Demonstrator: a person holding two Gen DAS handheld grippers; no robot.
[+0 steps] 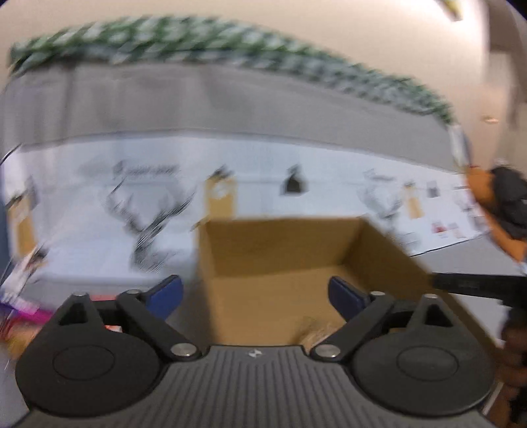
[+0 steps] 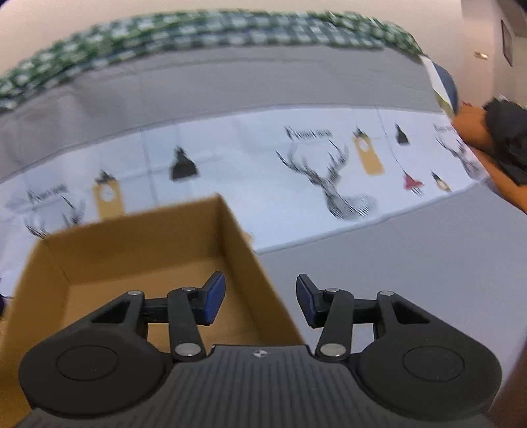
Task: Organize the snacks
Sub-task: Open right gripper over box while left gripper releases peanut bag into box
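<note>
An open brown cardboard box (image 1: pixel 280 260) sits on the grey surface. My left gripper (image 1: pixel 255 296) is open and empty, its blue pads spread wide over the box's near left part. In the right wrist view the box (image 2: pixel 138 250) lies to the left. My right gripper (image 2: pixel 260 301) is open and empty, straddling the box's right wall. Blurred colourful snack packets (image 1: pixel 23 309) lie at the far left of the left wrist view. A crinkly wrapper (image 1: pixel 316 331) shows low inside the box. Both views are motion-blurred.
A white sheet printed with deer heads and tags (image 2: pixel 329 177) lies behind the box on a grey cover (image 2: pixel 230 82), with green checked cloth (image 2: pixel 197 29) beyond. A black item on an orange one (image 2: pixel 507 138) sits at the right. The other gripper's black arm (image 1: pixel 477 286) enters from the right.
</note>
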